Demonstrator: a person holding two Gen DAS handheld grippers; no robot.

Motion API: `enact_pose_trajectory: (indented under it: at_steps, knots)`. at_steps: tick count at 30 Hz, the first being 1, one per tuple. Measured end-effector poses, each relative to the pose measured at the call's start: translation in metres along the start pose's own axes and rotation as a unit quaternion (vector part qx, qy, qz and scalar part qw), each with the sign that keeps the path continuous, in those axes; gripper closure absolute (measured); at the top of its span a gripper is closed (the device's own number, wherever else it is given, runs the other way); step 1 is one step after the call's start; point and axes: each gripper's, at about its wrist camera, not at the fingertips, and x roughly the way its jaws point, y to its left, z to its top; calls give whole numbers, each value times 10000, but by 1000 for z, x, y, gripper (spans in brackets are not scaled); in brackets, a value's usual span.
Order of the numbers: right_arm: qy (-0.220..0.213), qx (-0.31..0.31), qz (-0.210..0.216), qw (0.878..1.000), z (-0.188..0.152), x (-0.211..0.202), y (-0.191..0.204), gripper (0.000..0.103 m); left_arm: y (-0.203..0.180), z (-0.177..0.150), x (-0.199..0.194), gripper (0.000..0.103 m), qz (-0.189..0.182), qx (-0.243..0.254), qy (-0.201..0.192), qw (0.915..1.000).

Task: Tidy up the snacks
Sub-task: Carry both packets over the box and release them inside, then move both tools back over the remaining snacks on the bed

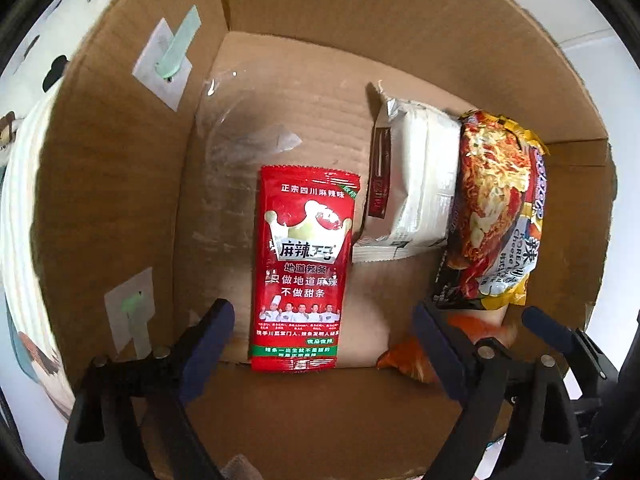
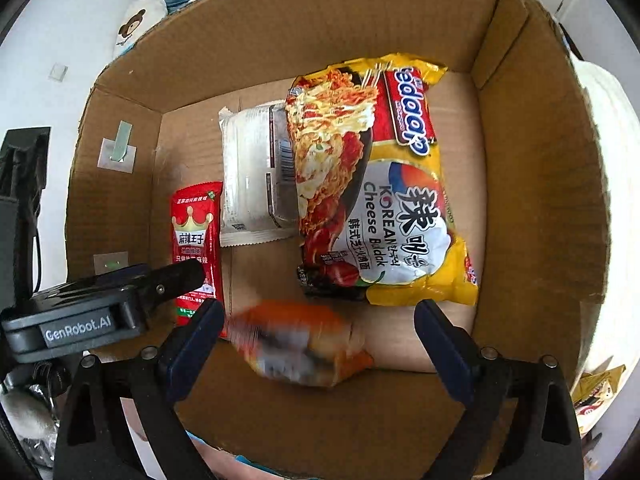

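An open cardboard box holds snacks. A red spicy-strip packet lies flat on the box floor. A white packet lies next to it, then a yellow Korean cheese noodle pack. A blurred orange packet is in mid-air or just landing near the front wall, between my right gripper's spread fingers. My left gripper is open and empty over the red packet's near end. My right gripper is open.
The left gripper's body shows at the lower left of the right wrist view. Tape patches stick on the box's left wall. More snack packets lie outside the box at the right. Bear-print fabric lies beyond the box.
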Motion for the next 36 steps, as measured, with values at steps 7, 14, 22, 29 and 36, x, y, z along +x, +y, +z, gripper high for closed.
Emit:
enact_pose_trajectory:
  at_steps: [7, 14, 22, 29, 36]
  knots:
    - [-353, -35, -259, 9990, -3, -20, 1, 4, -7, -25, -26, 11, 48, 39, -506, 9987]
    - [-1075, -178, -586, 9923, -29, -63, 1, 4, -11, -63, -82, 11, 370, 194, -1597, 9863]
    - [-1803, -263, -736, 9805, -76, -108, 12, 4, -7, -118, -139, 11, 680, 359, -2572, 9633]
    - [-2169, -293, -624, 9738, -120, -142, 24, 4, -11, -166, -163, 11, 755, 503, -3000, 9496]
    - [-2116, -224, -213, 9769, -171, -152, 24, 3, -5, -211, -168, 11, 698, 464, -3071, 9480]
